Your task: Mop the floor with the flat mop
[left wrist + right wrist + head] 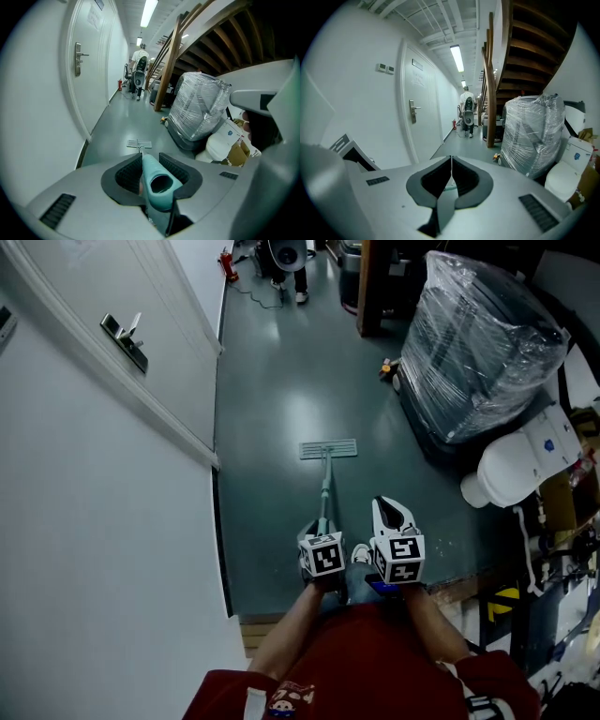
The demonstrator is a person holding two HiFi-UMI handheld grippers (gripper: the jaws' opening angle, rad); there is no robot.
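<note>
My left gripper (151, 174) clamps the teal mop handle (161, 197); my right gripper (451, 177) is pinched together on nothing; the mop head (328, 449) lies flat on the floor (272, 371) ahead; pushed one-handed, the handle could twist in the jaws.

Both forearms (292, 622) reach forward and down from the body, close together, the grippers side by side. The left gripper (322, 529) points down and ahead, marker cube on top, its fingers (127, 172) clamped on either side of the mop handle (158, 183). The right gripper (386, 508) hangs just beside it, slightly further forward. In the right gripper view its fingers (465, 176) meet at the tips with nothing between them. The right forearm (429, 620) angles in from the right.
</note>
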